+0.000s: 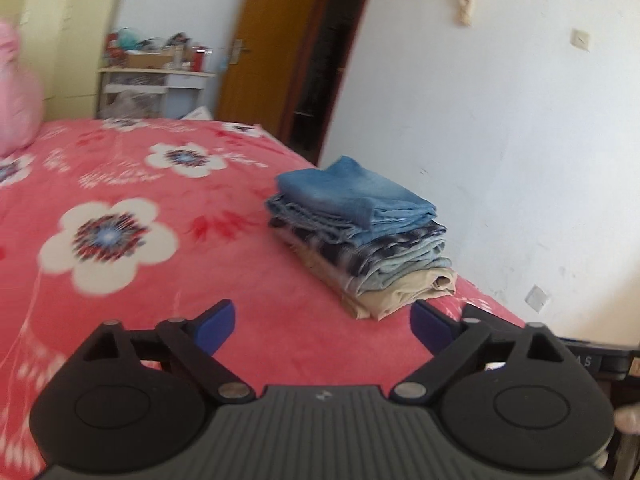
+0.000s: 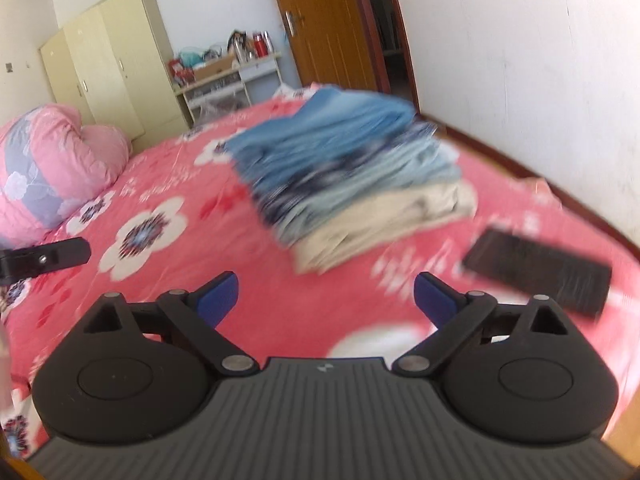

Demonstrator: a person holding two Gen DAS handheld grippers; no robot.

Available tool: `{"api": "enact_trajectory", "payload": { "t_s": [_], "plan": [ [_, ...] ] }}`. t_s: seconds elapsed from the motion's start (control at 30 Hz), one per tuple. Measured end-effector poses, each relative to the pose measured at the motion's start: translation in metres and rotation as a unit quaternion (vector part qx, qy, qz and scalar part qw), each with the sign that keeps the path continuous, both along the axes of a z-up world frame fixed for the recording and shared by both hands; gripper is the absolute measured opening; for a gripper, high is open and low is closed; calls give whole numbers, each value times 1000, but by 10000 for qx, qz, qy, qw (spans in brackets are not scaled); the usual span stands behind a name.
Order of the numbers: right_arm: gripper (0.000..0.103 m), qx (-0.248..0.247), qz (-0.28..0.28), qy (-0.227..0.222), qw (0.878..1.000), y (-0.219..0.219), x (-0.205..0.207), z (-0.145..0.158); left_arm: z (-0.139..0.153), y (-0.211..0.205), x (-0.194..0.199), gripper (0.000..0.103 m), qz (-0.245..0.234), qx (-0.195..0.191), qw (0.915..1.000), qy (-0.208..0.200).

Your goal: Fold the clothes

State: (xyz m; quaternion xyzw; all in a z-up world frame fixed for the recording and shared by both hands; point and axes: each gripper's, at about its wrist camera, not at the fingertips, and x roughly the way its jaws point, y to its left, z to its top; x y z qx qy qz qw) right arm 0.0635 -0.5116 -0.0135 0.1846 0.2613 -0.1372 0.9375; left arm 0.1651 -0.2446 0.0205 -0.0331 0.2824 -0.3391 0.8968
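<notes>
From the left wrist view, the left gripper [image 1: 323,322] hangs over a red floral blanket [image 1: 132,272] with its jaws spread wide and nothing between its two blue fingertips [image 1: 216,326]. One stack of folded clothes [image 1: 356,236] sits on the blanket just ahead and slightly to the right, near the bed's edge by the white wall [image 1: 500,140]. At least four layers can be counted in it: a bright blue piece on top, pale denim, a dark checked piece and a beige one at the bottom. One pink pillow [image 1: 16,92] shows at the far left, one brown door [image 1: 264,48] stands open behind the bed, and one cluttered white shelf unit [image 1: 154,84] sits beside it.

From the right wrist view, the right gripper [image 2: 326,300] is likewise released, jaws wide and empty above the blanket. The same single stack, blurred here, lies straight ahead of it, well apart from the fingertips. One black flat object [image 2: 538,276], too blurred to identify, lies on the blanket to the stack's right. One black gripper finger [image 2: 48,258] pokes in from the left edge. One pale yellow wardrobe [image 2: 108,68] stands behind the pillow; three of its door panels can be counted.
</notes>
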Motion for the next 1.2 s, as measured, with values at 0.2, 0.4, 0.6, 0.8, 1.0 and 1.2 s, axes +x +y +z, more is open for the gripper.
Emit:
{"api": "enact_trajectory", "payload": {
  "t_s": [0.2, 0.4, 0.6, 0.8, 1.0, 1.2],
  "plan": [
    [102, -14, 259, -68, 9996, 82, -15, 23, 16, 56, -49, 103, 565, 180, 9982, -107],
    [102, -499, -38, 109, 9987, 139, -23, 39, 30, 82, -71, 103, 1119, 661, 9896, -612],
    [102, -1029, -418, 117, 9937, 161, -29, 43, 40, 92, -88, 103, 1392, 741, 9824, -1003],
    [102, -1227, -613, -23, 9905, 165, -38, 54, 48, 91, -97, 103, 1427, 699, 9817, -1048],
    [102, -1335, -699, -98, 9885, 165, -44, 59, 49, 88, -103, 103, 1417, 544, 9830, -1030],
    [102, -1441, -680, -70, 9872, 167, -45, 55, 50, 80, -112, 103, 1589, 744, 9757, -1311]
  ]
}}
